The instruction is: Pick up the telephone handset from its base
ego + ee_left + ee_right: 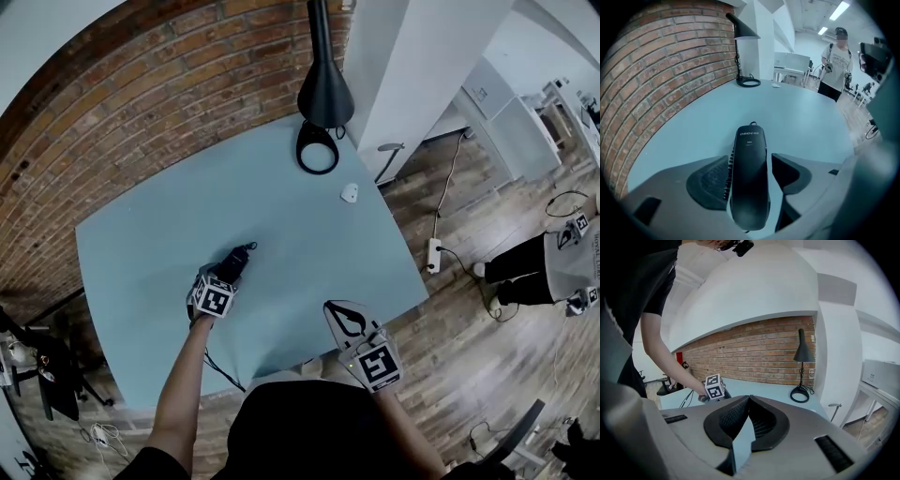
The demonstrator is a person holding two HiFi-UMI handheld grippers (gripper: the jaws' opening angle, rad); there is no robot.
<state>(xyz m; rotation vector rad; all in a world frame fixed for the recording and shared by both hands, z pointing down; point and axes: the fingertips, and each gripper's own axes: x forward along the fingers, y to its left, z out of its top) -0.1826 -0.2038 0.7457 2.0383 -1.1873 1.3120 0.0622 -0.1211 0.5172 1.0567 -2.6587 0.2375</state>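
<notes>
The black telephone handset (750, 183) lies on its base on the light blue table (169, 234), a strip of ribbed base edge (727, 180) showing along its left side. My left gripper (751, 157) points down over it, jaws wide apart and open. The handset lies lengthwise between them, and table shows in the gap beside the right pad (787, 173). From the head view the telephone (236, 260) sits just beyond the left gripper (228, 274). My right gripper (331, 307) hovers at the table's near edge; its fingertips (749, 397) meet with nothing between them.
A black desk lamp (324, 89) with a ring base (317, 155) stands at the table's far edge, a small white object (350, 193) near it. A cord (221, 367) runs off the near edge. Brick wall at the left; a power strip (433, 253) and another person (548, 267) at the right.
</notes>
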